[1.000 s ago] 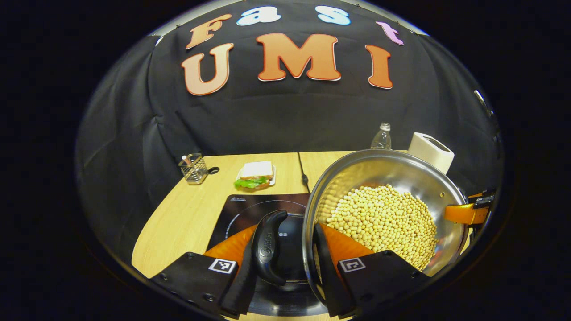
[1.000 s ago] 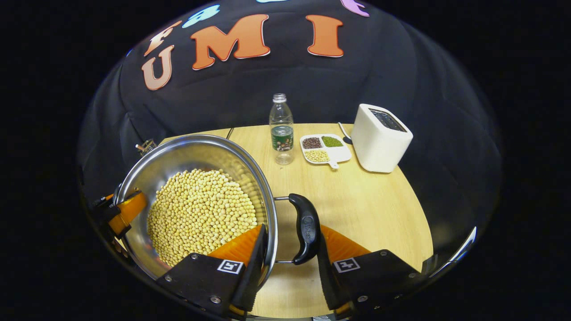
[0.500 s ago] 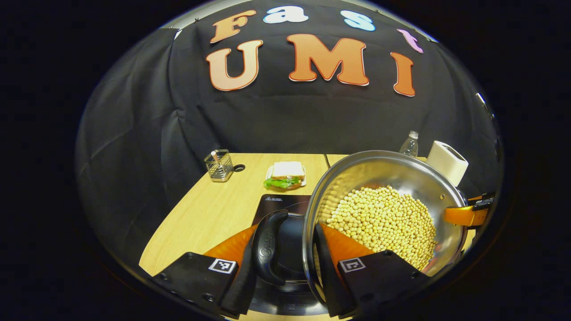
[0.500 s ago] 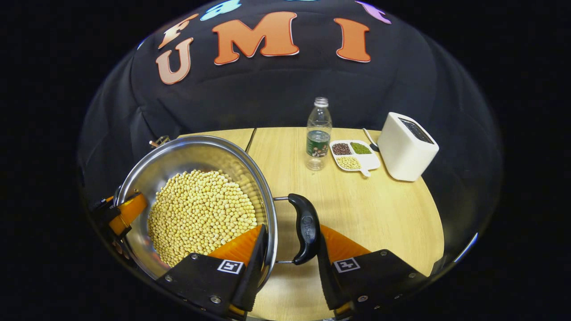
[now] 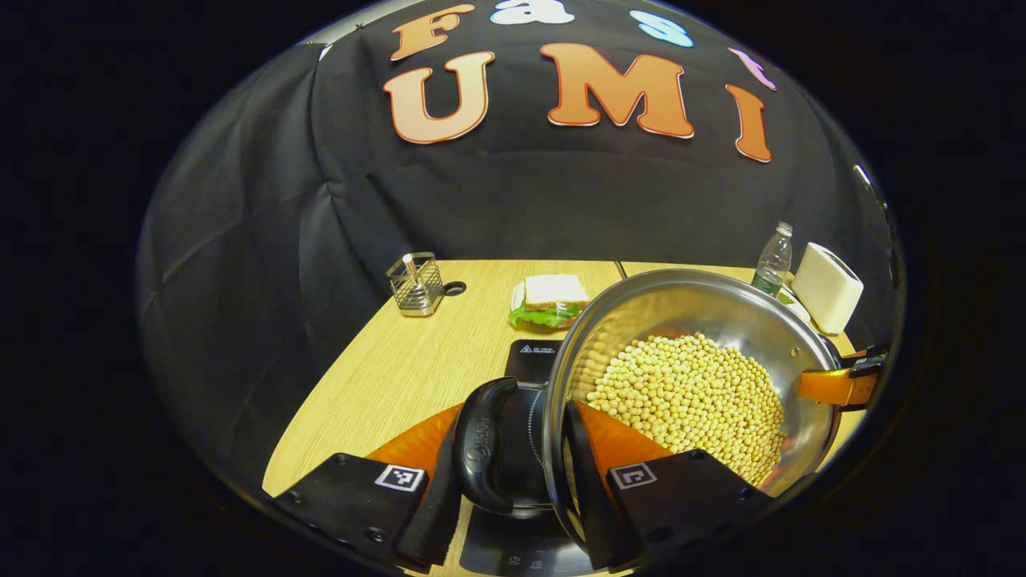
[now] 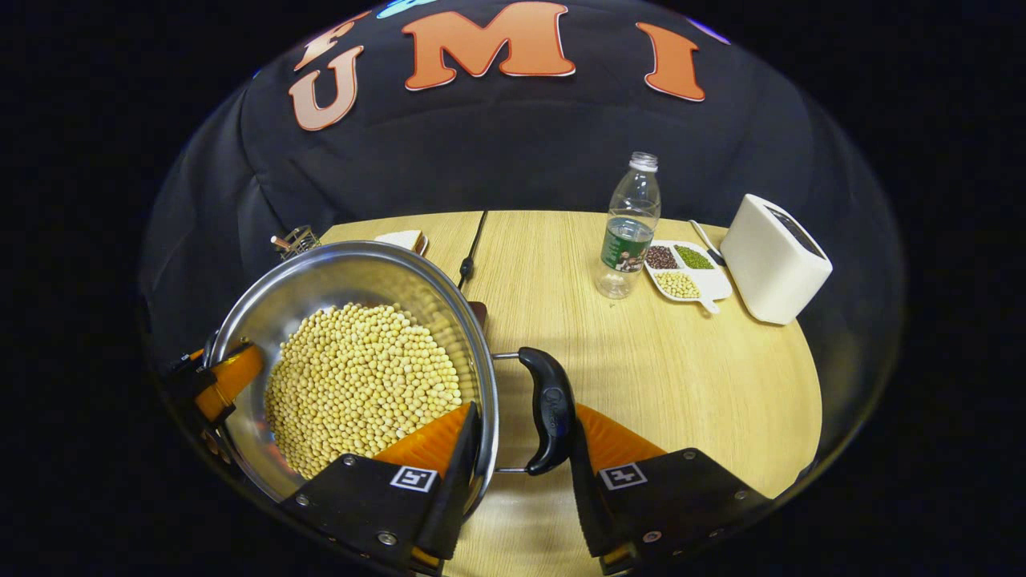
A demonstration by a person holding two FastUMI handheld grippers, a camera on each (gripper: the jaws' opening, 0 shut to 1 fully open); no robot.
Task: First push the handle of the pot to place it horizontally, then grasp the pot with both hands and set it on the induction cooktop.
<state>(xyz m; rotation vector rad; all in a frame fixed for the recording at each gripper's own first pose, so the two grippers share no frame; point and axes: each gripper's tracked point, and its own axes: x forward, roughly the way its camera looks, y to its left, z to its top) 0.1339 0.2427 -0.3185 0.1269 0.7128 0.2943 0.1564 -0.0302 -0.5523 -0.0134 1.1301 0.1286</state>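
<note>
pot (image 5: 705, 308) shiny steel, round, full of beans | left hand-held gripper (image 5: 513, 473) and right hand-held gripper (image 6: 517, 453) each clamp rim-and-handle | glossy black cooktop (image 5: 533, 357) beneath | wood-grain counter (image 6: 681, 377) open rightward

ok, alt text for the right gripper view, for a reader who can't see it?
The right gripper clamps the black side handle of a steel pot full of soybeans, one finger inside the rim and one outside the handle. Beyond it on the wooden table stand a water bottle, a divided dish of beans and a white toaster.
</note>
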